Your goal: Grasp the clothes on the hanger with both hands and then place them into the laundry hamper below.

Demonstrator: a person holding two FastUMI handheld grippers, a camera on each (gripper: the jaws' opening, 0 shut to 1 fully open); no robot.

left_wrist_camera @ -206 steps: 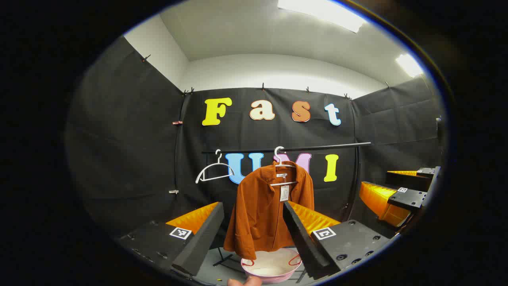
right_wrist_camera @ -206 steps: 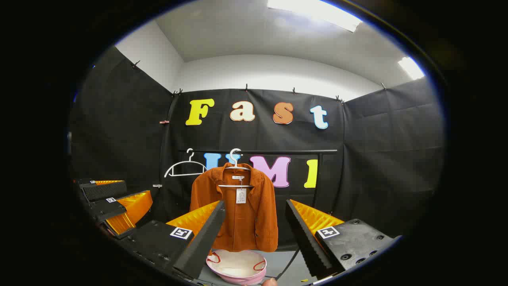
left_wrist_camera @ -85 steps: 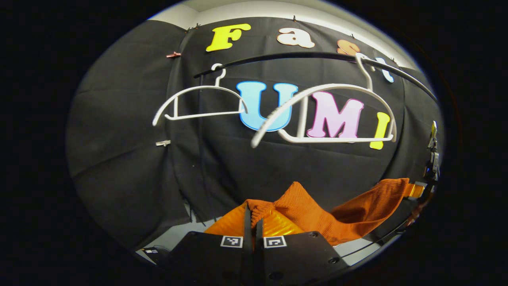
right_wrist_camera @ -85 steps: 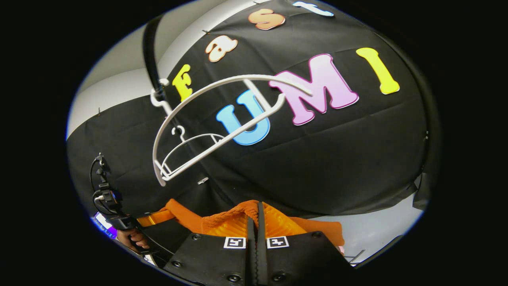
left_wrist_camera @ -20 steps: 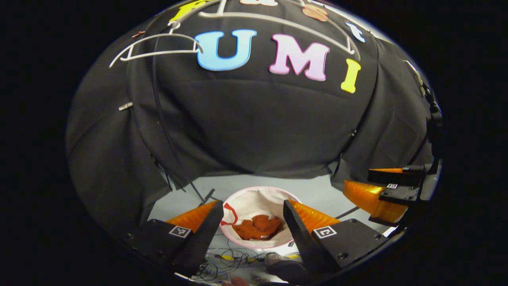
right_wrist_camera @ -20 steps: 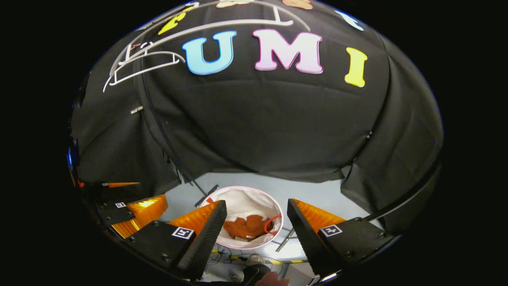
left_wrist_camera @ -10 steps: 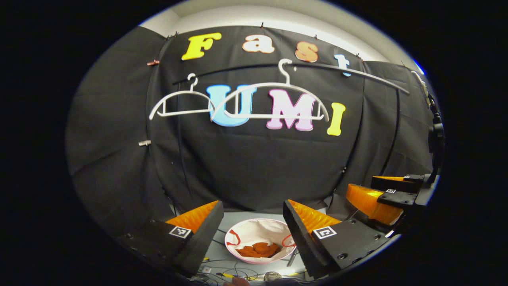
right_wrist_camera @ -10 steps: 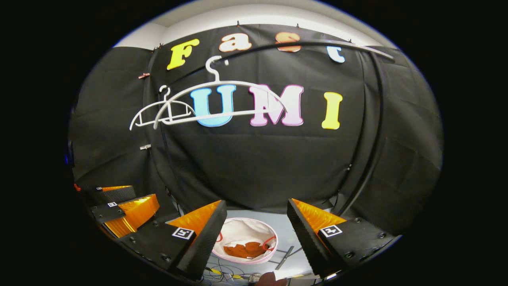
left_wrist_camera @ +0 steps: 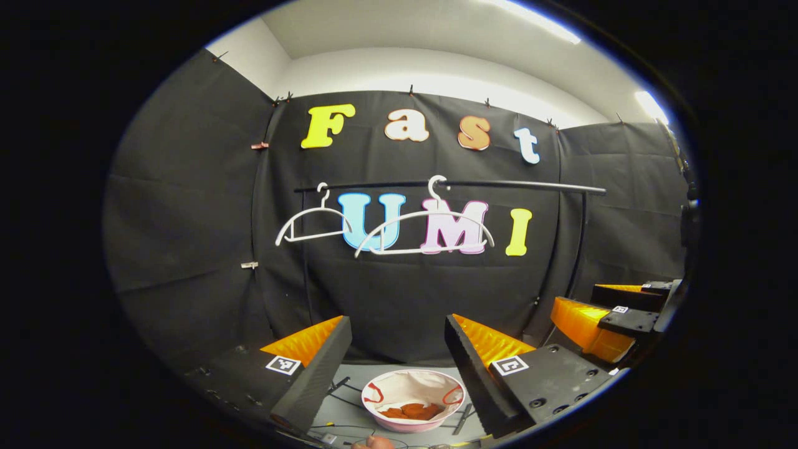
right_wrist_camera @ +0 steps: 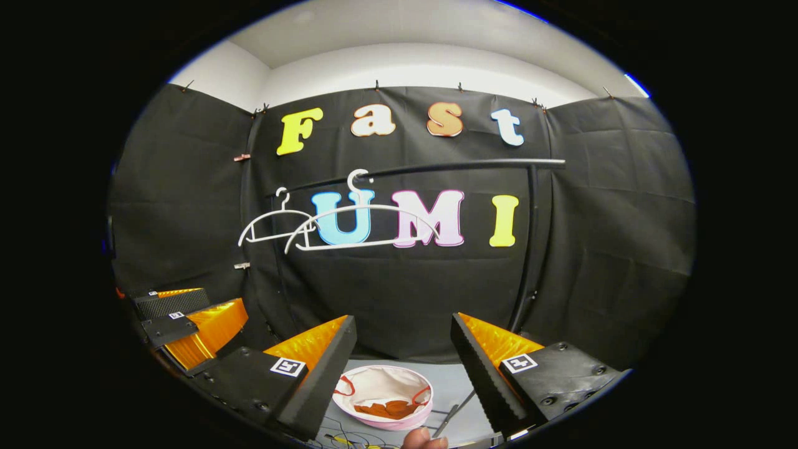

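Clothes (left_wrist_camera: pixel 413 411), an orange-brown bundle, lie crumpled inside your laundry hamper (left_wrist_camera: pixel 414 426), the round pink-rimmed tub with a white lining and red handles that sits on the grey floor (left_wrist_camera: pixel 340 411). Your left gripper (left_wrist_camera: pixel 397 358) hangs above and in front of the hamper with its fingers spread wide and nothing between them, so the hamper shows in the gap. Your right gripper (right_wrist_camera: pixel 404 358) is held the same way, fingers well apart and empty, with the hamper low between them. In the left gripper view you can see your right gripper off to the hamper's right, also parted; the right gripper view shows your left gripper to the hamper's left, likewise parted. Both tools are raised and point roughly level toward the back wall, side by side. A fingertip (right_wrist_camera: pixel 424 438) of your hand pokes in at the bottom edge of the right gripper view, nearer you than the hamper, and a similar bit of finger sits at the bottom of the left gripper view. Thin cables (left_wrist_camera: pixel 349 430) trail on the floor just in front of the hamper. High above the hamper, a black rail (left_wrist_camera: pixel 449 184) runs across the wall, and two bare white hangers (left_wrist_camera: pixel 425 232) hook over it, the smaller one farther left.
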